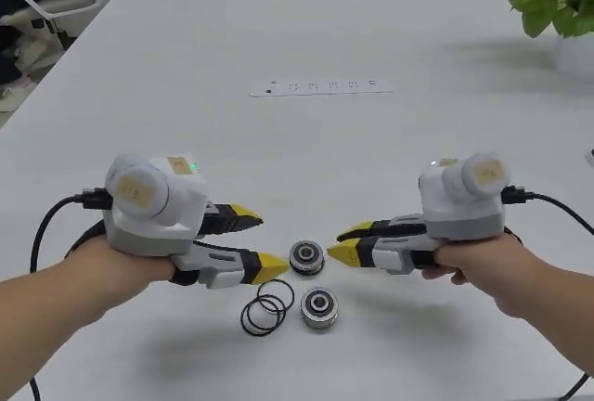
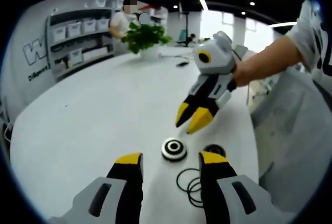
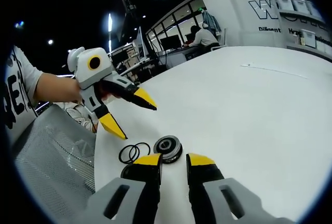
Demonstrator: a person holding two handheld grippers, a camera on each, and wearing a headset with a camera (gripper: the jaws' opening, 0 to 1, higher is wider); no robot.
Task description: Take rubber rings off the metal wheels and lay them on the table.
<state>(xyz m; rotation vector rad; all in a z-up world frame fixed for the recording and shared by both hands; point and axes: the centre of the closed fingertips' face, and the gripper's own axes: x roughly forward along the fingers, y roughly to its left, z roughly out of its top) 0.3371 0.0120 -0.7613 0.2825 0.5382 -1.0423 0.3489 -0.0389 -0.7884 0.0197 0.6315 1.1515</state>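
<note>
rubber rings [image 1: 266,308] lie loose on white desk [image 1: 278,141], just beside nearer metal wheel [image 1: 318,307]. farther metal wheel [image 1: 306,256] sits between left gripper [image 1: 271,243], jaws spread, and right gripper [image 1: 334,242], jaws narrowly parted, both empty.

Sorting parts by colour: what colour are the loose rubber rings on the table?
The thin loose rubber rings are black, clearest in the head view.

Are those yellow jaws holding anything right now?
No. The left gripper and right gripper both have empty jaws; the rubber rings and metal wheels lie on the table.
</note>
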